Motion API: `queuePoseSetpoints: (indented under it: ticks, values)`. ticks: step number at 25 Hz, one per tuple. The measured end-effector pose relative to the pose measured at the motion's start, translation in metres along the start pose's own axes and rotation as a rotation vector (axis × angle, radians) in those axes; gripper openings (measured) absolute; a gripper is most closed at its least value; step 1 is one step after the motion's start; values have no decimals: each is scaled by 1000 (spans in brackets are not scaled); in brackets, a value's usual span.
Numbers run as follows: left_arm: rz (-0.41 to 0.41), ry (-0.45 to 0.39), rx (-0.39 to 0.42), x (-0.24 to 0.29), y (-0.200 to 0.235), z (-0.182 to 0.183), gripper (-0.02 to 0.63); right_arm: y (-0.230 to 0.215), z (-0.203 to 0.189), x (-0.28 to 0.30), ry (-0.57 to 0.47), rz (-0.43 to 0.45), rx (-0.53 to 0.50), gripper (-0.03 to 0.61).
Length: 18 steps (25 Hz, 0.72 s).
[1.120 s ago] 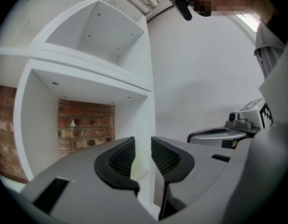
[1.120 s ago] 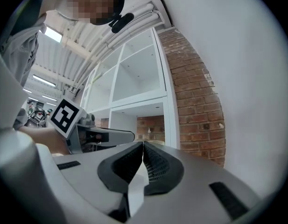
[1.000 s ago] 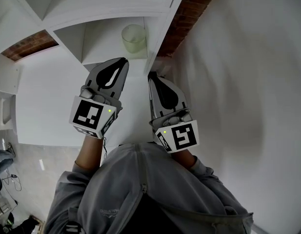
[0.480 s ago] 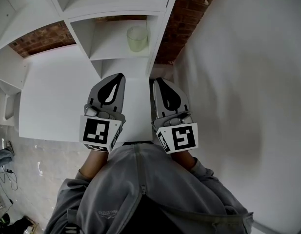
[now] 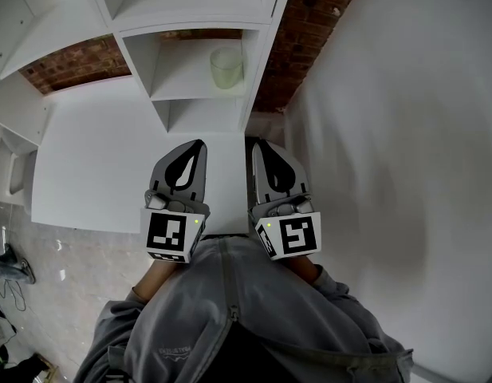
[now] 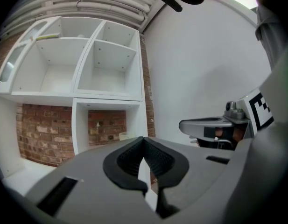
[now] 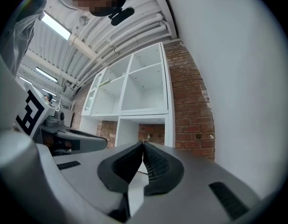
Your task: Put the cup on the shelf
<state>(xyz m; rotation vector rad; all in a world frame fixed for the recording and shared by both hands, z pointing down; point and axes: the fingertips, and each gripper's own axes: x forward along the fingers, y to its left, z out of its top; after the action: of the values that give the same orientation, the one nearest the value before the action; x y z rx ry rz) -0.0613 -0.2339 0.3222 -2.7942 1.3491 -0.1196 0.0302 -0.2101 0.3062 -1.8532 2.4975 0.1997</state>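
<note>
A pale green translucent cup [image 5: 226,68] stands upright in the lower right compartment of the white shelf unit [image 5: 265,22]; its rim also peeks out in the left gripper view as a cup [image 6: 123,136]. Both grippers are drawn back near my body, well short of the shelf. My left gripper [image 5: 199,144] is shut with nothing in it, its tips meeting [image 6: 144,138]. My right gripper [image 5: 256,144] is shut and empty too, tips together [image 7: 143,143]. They sit side by side over the white tabletop [image 5: 86,174].
A white wall [image 5: 389,134] runs along the right. Red brick [image 5: 305,22] shows behind and beside the shelf unit. Several empty white compartments [image 6: 111,64] rise above the cup's one. A tiled floor [image 5: 62,278] lies below the table's front edge.
Both grippers have pulled back toward my body, away from the shelf. The cup stays in its compartment, now farther from the jaws. The left jaws closed fully.
</note>
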Motion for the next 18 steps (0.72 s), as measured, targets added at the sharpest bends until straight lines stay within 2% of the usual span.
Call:
queuePoseSetpoints:
  ticks: [6, 18]
  values:
    - [6, 5, -10, 3, 2, -4, 6, 3, -4, 2, 8, 26, -14, 26]
    - [-9, 6, -6, 16, 5, -5, 6, -7, -8, 16, 10, 16, 20, 26]
